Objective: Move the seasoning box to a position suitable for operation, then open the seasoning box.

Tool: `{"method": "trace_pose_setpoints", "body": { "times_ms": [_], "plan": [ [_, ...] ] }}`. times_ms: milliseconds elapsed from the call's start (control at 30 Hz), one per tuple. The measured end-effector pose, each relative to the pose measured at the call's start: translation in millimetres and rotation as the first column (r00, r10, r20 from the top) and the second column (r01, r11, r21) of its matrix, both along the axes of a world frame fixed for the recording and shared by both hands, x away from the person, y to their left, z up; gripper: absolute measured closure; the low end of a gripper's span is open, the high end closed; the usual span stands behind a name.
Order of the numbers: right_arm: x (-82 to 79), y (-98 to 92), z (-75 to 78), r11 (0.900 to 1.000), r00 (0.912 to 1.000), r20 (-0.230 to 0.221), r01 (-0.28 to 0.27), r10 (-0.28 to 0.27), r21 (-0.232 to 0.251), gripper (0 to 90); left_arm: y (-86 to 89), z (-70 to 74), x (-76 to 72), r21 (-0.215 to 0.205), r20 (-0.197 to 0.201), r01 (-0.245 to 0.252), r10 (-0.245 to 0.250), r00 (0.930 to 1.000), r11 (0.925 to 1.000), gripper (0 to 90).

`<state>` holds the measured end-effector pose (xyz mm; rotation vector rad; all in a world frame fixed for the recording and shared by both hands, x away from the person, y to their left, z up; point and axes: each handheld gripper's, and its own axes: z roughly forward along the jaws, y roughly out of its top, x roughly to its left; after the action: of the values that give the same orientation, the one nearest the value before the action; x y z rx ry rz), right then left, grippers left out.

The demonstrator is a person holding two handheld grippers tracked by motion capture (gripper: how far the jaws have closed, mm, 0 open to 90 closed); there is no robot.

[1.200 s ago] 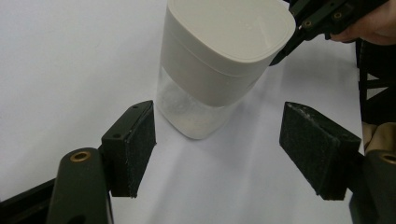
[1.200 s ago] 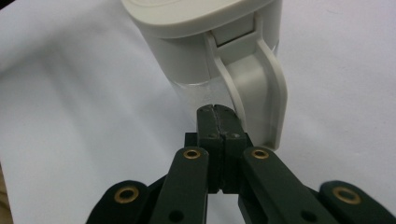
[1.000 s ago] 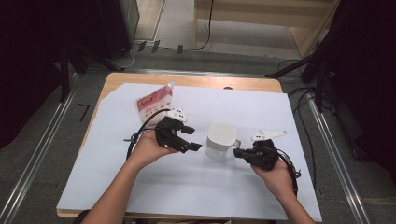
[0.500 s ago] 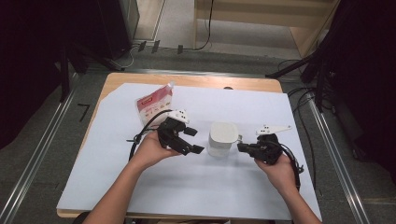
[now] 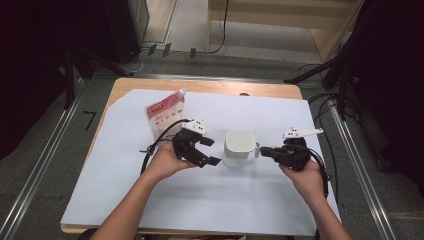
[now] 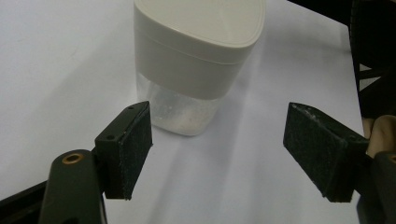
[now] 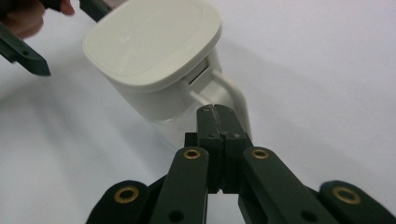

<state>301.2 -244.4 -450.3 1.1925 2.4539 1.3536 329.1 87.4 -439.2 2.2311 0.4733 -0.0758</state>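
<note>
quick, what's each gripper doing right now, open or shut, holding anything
Left gripper: open, holding nothing; the jar sits just beyond its jaws.
Right gripper: shut, nothing between its jaws, tips by the jar's handle.

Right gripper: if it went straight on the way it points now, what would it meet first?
Most likely the handle of the white-lidded container; the shut right gripper points at it from close by, though the gap is hard to judge.
</note>
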Motion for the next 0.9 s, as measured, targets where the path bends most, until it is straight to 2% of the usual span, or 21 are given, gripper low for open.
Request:
{"method": "trace_pose_setpoints", "body": {
  "times_ms": [133,233,300,367,400,567,700,800,867,900],
  "plan": [
    [3.5,-5.4,1.6,1.000,0.9997,-0.007,0.021,-0.021,0.004,90.0,-0.4,-1.0,6.3,-0.011,-0.017,0.007,-0.007,0.9998,0.9999,24.9],
    [10.2,-6.4,-3.2,1.000,0.9985,-0.053,0.013,-0.013,-0.001,90.0,-3.6,0.4,9.9,0.005,-0.059,0.023,-0.022,0.9980,0.9997,25.2],
    [11.7,-6.7,-4.2,1.000,0.9984,-0.055,0.010,-0.010,-0.007,90.0,-6.7,3.4,9.4,0.034,-0.032,0.038,-0.037,0.9988,0.9987,26.0],
    [16.2,-6.4,-4.2,0.999,0.9980,-0.063,0.000,-0.002,-0.035,90.0,-8.5,5.4,11.7,0.026,-0.029,0.051,-0.050,0.9983,0.9984,26.0],
    [18.3,-6.1,-3.6,0.999,0.9979,-0.065,-0.004,0.001,-0.038,90.0,-9.2,6.1,14.2,0.035,-0.020,0.047,-0.047,0.9987,0.9983,25.9],
    [23.0,-2.9,-3.3,0.999,0.9980,-0.061,-0.020,0.018,-0.033,90.0,-7.3,3.6,24.6,0.032,-0.031,0.026,-0.025,0.9992,0.9992,25.3],
    [21.6,0.8,-3.9,0.999,0.9980,-0.058,-0.026,0.024,-0.042,90.0,-8.3,2.6,30.1,0.028,-0.033,0.038,-0.037,0.9988,0.9989,25.2],
    [21.4,3.0,-4.5,0.998,0.9984,-0.052,-0.025,0.022,-0.056,90.0,-12.3,1.1,32.8,0.073,-0.026,0.053,-0.051,0.9983,0.9960,25.2],
    [21.4,3.0,-4.5,0.998,0.9984,-0.053,-0.024,0.021,-0.056,90.0,-15.5,1.5,34.5,0.082,-0.025,0.067,-0.065,0.9976,0.9944,25.2],
    [21.6,2.9,-4.6,0.998,0.9984,-0.052,-0.025,0.023,-0.055,90.0,-17.2,2.2,35.0,0.073,-0.029,0.071,-0.069,0.9972,0.9948,25.2]
  ]
}}
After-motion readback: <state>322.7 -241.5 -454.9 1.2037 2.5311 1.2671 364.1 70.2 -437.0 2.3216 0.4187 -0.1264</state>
